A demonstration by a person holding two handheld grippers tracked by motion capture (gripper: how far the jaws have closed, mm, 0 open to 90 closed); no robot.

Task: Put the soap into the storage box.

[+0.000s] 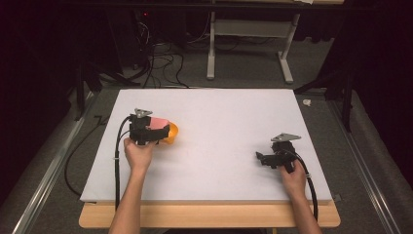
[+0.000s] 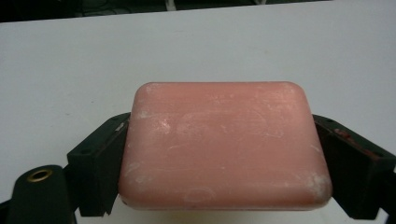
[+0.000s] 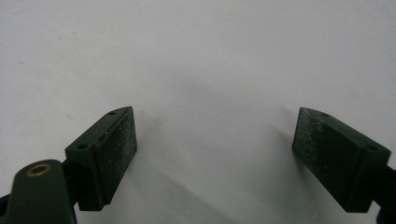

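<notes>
Two forearms came in from the near edge of the white table (image 1: 219,112), each hand gripping a black gripper from behind. The left hand (image 1: 139,153) sat over the left half of the table, its forearm running almost straight up from the edge, and its left gripper (image 1: 163,130) pointed toward the right. Its jaws pinched a pink soap (image 2: 224,144) by the two short ends (the pads pressed flat against both sides, seen in the left gripper view), with the bar lying broad face up and jutting forward past the pads. In the high view the soap (image 1: 157,123) showed just ahead of the gripper body, over an orange bowl (image 1: 172,132) that stood on the table at the jaw tips; whether soap and bowl touched could not be told. The right hand (image 1: 292,176) rested well apart on the right side, its right gripper (image 3: 215,154) aimed left, jaws spread wide over bare table.
</notes>
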